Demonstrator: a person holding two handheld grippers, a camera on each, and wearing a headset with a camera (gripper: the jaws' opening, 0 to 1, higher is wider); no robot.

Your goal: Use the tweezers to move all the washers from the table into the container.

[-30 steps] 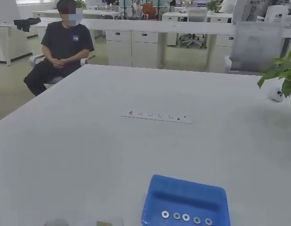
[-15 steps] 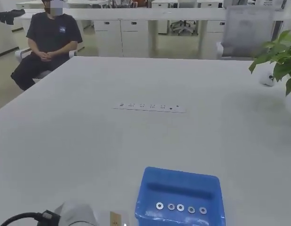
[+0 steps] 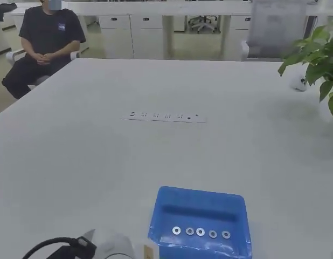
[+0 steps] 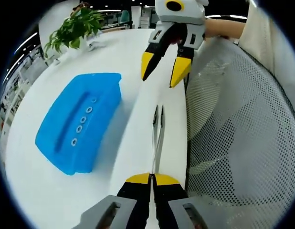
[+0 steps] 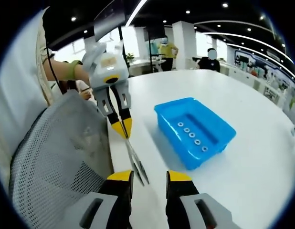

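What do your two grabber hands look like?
The left gripper and the right gripper match: black fingers with bright yellow tips on pale grey bodies. In the head view, a black cable runs from one rounded grey body. The person wears a cream top.

Left gripper (image 4: 152,178) jaws pinched on the tweezers (image 4: 158,133), right gripper (image 5: 150,177) jaws apart, tips facing each other.

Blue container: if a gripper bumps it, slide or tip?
Probably slides: the blue container looks like light plastic on a smooth table. Tipping seems unlikely, since it sits low and wide. The five flat washers inside likely shift, not roll.
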